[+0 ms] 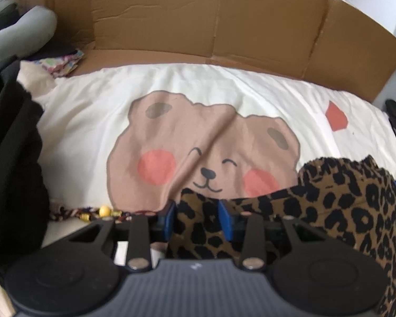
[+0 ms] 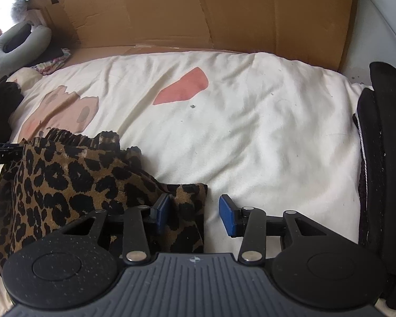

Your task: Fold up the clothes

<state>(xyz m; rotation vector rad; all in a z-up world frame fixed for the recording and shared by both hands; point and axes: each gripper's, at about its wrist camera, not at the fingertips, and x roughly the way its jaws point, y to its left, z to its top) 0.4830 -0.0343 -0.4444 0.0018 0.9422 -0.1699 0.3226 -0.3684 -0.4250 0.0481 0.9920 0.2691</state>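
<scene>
Leopard-print garment (image 1: 338, 206), bunched on the bear-print blanket (image 1: 97, 111) near its front edge, fills the left gripper (image 1: 198, 211); right gripper (image 2: 195, 215) gapes half-off its corner, risking a miss.

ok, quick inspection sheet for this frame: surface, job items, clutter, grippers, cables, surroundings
Surface: cream bear-print blanket, wrinkled.
Job's things: leopard-print garment, bunched on the blanket's near edge.
Clutter: black clothes at left, dark garment pile at right, grey ring cushion, beaded cord.
Grippers: left gripper has fabric filling its jaws; right gripper open, garment corner between its fingers.
Cables: nothing seen.
Surroundings: flattened cardboard standing behind the blanket.
</scene>
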